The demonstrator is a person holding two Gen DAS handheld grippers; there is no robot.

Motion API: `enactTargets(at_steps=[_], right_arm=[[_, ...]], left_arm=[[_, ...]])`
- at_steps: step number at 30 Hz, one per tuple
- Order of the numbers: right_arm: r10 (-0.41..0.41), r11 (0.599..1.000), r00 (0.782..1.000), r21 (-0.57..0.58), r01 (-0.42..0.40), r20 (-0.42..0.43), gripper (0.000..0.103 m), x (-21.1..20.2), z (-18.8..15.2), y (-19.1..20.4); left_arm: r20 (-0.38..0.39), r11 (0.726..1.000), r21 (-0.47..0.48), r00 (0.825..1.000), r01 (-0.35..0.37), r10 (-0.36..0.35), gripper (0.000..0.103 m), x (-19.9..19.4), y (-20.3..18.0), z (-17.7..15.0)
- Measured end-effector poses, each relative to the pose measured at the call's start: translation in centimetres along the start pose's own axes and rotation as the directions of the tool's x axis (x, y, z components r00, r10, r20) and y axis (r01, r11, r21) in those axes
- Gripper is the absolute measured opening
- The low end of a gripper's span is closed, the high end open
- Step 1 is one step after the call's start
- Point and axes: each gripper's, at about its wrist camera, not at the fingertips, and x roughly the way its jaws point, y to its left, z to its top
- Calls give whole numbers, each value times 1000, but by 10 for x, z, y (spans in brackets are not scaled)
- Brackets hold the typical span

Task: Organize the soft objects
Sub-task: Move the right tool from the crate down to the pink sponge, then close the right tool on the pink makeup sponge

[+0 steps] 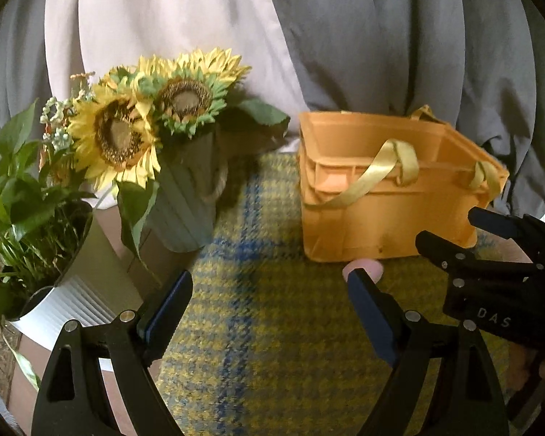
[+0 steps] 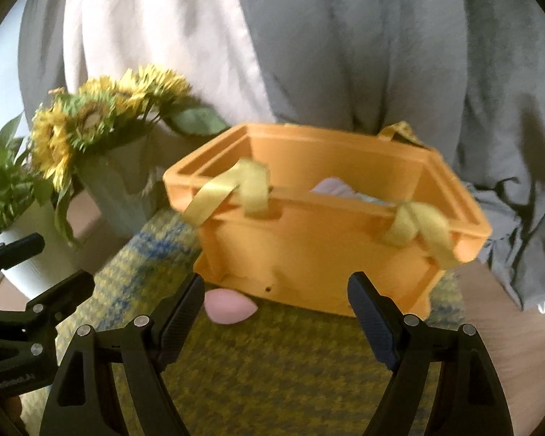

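Curtains: grey and pale pink fabric drapes (image 1: 345,36) hang behind everything.
Mat: yellow-and-blue woven checked mat (image 1: 272,345) covers the surface under both grippers.
Box: orange plastic crate with yellow ribbon handles (image 2: 308,254) stands on the mat; pale soft items (image 2: 332,186) show inside.
Flowers: artificial sunflowers in a ribbed grey-green vase (image 1: 181,210), left of the crate; beside them a leafy plant in a white ribbed pot (image 1: 65,309).
Left gripper (image 1: 268,298): jaws wide apart, holding nothing.
Right gripper (image 2: 276,305): jaws wide apart, holding nothing.
Soft object: small pink egg-shaped sponge (image 2: 228,307) lies on the mat, touching the crate's near bottom edge, just beside the right gripper's left finger.
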Motion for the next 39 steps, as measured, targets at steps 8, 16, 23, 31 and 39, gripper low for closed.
enactTargets(at_steps=[8, 16, 23, 31, 39], right_arm=[[52, 999, 995, -5, -53, -83, 82, 34, -10, 7], [82, 996, 987, -34, -87, -138, 82, 64, -17, 16], [85, 994, 981, -49, -95, -173, 81, 82, -22, 22], [84, 994, 977, -56, -97, -196, 74, 101, -25, 29], [104, 992, 969, -41, -116, -224, 58, 115, -27, 29]], left_arm=[[-34, 999, 21, 999, -36, 37, 88, 16, 7, -8], [-68, 997, 56, 996, -51, 54, 88, 34, 9, -17], [-88, 997, 57, 995, -51, 55, 88, 47, 11, -20], [-108, 996, 56, 992, -62, 68, 88, 61, 15, -23], [-118, 997, 50, 991, -57, 63, 88, 68, 15, -24]])
